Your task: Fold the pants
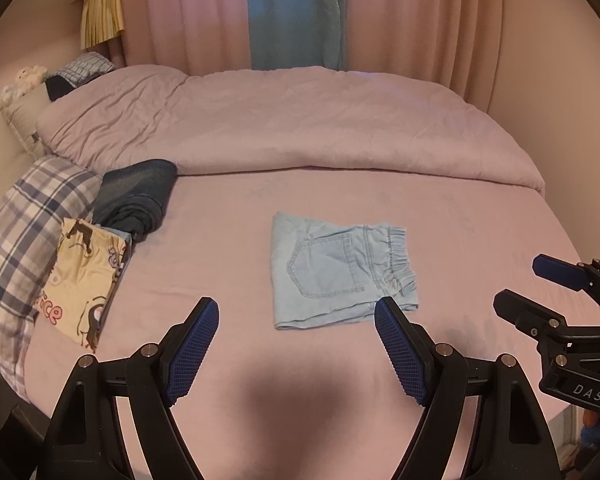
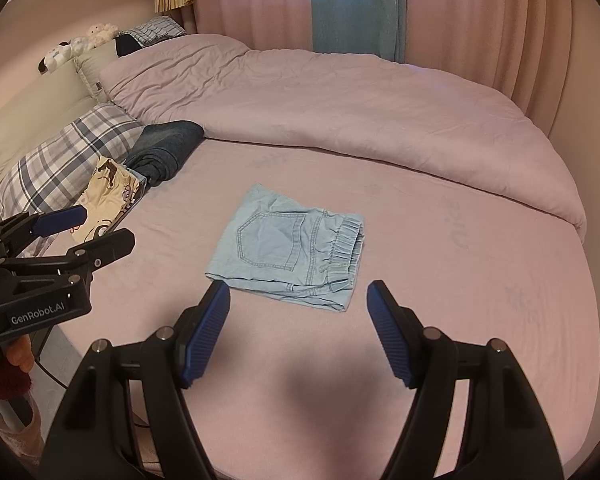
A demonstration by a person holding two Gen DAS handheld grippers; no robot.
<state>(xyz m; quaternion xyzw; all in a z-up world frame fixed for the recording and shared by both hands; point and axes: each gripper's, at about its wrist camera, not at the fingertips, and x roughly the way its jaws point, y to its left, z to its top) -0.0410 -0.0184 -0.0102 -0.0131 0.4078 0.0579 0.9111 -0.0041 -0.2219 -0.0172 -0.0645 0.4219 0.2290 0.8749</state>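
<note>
Light blue denim pants [image 1: 340,270] lie folded into a compact rectangle on the pink bed sheet [image 1: 220,240], back pocket up, elastic waistband to the right. In the right wrist view the same pants [image 2: 288,246] sit just beyond the fingers. My left gripper [image 1: 296,312] hovers open over the sheet near the pants' front edge, holding nothing. My right gripper [image 2: 298,294] is open too, above the sheet just short of the pants. Each gripper shows in the other's view: the right gripper [image 1: 528,288] at the right edge, the left gripper [image 2: 92,226] at the left edge.
A folded pink duvet [image 1: 292,128] lies across the far half of the bed. At the left are a plaid pillow [image 1: 24,232], a dark folded garment [image 1: 140,196] and a cream printed garment [image 1: 84,276]. Curtains [image 1: 300,12] hang behind. The bed's edge runs at the right.
</note>
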